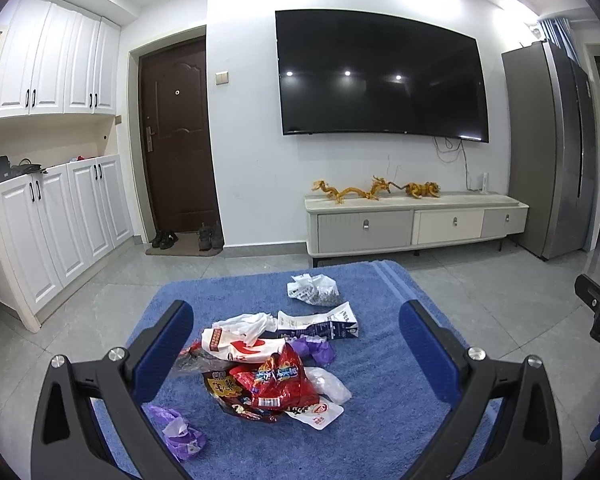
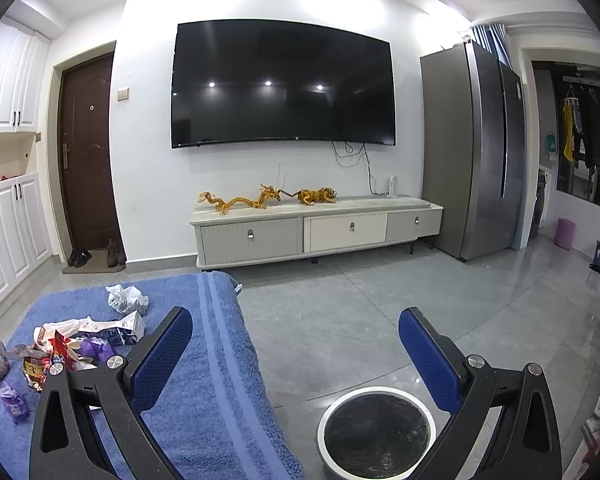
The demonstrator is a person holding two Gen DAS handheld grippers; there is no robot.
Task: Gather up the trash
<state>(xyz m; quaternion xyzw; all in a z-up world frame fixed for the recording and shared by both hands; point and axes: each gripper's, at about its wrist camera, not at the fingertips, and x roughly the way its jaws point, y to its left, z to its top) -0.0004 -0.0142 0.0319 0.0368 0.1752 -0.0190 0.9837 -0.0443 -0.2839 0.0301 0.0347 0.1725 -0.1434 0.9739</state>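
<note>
A pile of trash lies on a blue towel-covered table (image 1: 380,420): a red snack wrapper (image 1: 278,384), a white and red bag (image 1: 244,346), a flattened milk carton (image 1: 320,322), a crumpled white bag (image 1: 312,289) farther back and a purple wrapper (image 1: 180,436) at the near left. My left gripper (image 1: 296,344) is open and empty, hovering just above the pile. My right gripper (image 2: 296,344) is open and empty, over the table's right edge and the floor. A round bin (image 2: 376,434) with a white rim and black liner stands on the floor below it. The pile shows at the left in the right wrist view (image 2: 56,352).
A white TV cabinet (image 1: 412,220) with gold figurines stands against the far wall under a wall TV (image 1: 380,76). A grey fridge (image 2: 476,152) is at the right, a brown door (image 1: 176,136) and white cupboards (image 1: 56,220) at the left. Grey tiled floor surrounds the table.
</note>
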